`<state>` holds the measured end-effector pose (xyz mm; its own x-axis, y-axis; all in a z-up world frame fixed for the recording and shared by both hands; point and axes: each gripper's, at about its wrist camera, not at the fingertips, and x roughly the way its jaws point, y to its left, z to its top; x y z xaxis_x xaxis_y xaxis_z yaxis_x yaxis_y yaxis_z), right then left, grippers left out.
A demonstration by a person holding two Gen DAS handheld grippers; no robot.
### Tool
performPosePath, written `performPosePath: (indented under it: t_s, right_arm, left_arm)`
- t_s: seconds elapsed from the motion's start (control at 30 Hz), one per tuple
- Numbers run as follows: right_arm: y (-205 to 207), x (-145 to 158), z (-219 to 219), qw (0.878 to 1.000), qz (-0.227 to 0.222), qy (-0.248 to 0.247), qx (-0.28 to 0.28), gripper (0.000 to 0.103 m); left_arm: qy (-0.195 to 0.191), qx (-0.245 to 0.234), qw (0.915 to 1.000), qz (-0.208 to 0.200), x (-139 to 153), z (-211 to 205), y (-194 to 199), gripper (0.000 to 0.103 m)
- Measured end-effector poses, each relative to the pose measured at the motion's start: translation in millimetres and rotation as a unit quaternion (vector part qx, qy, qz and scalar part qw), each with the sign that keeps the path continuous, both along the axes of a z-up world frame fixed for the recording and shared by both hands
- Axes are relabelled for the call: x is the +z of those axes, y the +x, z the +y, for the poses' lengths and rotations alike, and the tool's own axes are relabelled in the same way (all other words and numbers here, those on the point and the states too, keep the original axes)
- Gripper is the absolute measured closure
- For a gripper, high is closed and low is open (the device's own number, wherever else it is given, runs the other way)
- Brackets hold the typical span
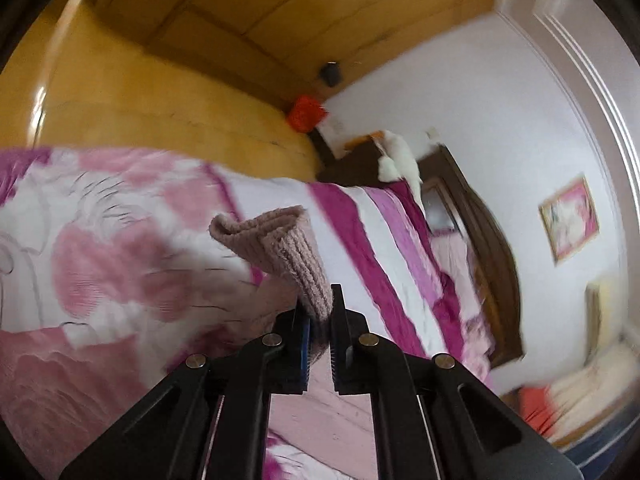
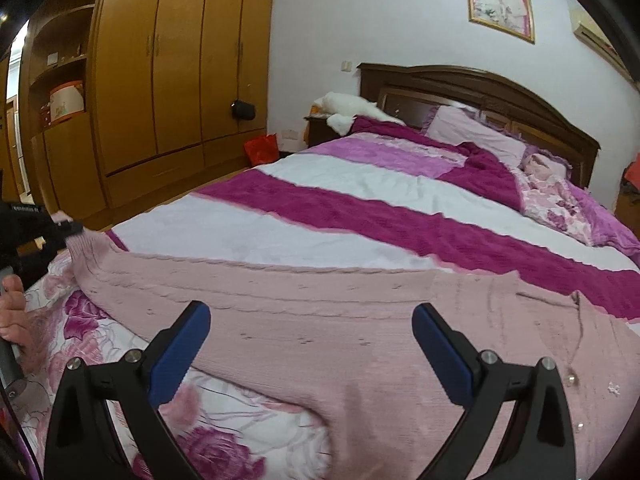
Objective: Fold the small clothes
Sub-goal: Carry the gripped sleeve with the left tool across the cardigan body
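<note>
One pink sweater (image 2: 320, 320) lies across my frame, long axis left to right; my left gripper (image 1: 319, 312) pinches its cuff (image 1: 280, 248), right gripper (image 2: 312, 344) spread wide, holding nothing.

Right gripper (image 2: 311, 354), black with blue pads, jaws spread wide, hovers over pale pink cable-knit sweater (image 2: 340, 320) lying flat on bed's magenta, white and floral bedspread (image 2: 360, 208). At far left, left gripper (image 2: 68, 227) pinches the sweater's ribbed sleeve cuff, lifted off the bedspread; bare hand (image 2: 14, 312) grips its handle. Behind: dark wooden headboard (image 2: 500, 92), tall yellow-brown wooden wardrobe (image 2: 172, 72), framed wedding portrait (image 2: 501, 0) on wall.
</note>
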<state>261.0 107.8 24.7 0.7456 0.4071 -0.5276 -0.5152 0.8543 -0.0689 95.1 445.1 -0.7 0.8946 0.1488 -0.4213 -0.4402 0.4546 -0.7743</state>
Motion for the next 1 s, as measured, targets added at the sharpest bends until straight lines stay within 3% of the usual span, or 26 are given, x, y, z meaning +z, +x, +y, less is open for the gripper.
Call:
performPosePath:
  t_s: [0.23, 0.4, 0.5, 0.8, 1.0]
  right_arm:
    - [3.1, 17.2, -58.6, 0.999, -0.020, -0.003, -0.029, 0.000]
    - [1.5, 31.2, -132.4, 0.997, -0.034, -0.001, -0.065, 0.000]
    - [2.1, 35.7, -177.9, 0.995, -0.039, 0.000, -0.094, 0.000]
    - [-3.3, 33.9, -309.9, 0.982, -0.043, -0.009, -0.185, 0.000]
    - [-7.5, 23.0, -370.7, 0.974, -0.043, -0.014, -0.221, 0.000]
  left_arm:
    - [0.066, -0.079, 0.9947, -0.002, 38.2, -63.6, 43.6, 0.103]
    - [0.132, -0.154, 0.9788, 0.030, 50.8, -130.1, 77.9, 0.103]
    - [0.151, -0.181, 0.9708, 0.044, 52.7, -159.6, 93.3, 0.103]
    - [0.176, -0.219, 0.9587, 0.042, 66.6, -238.7, 124.5, 0.103]
    - [0.228, -0.258, 0.9374, 0.051, 72.9, -298.1, 138.3, 0.103]
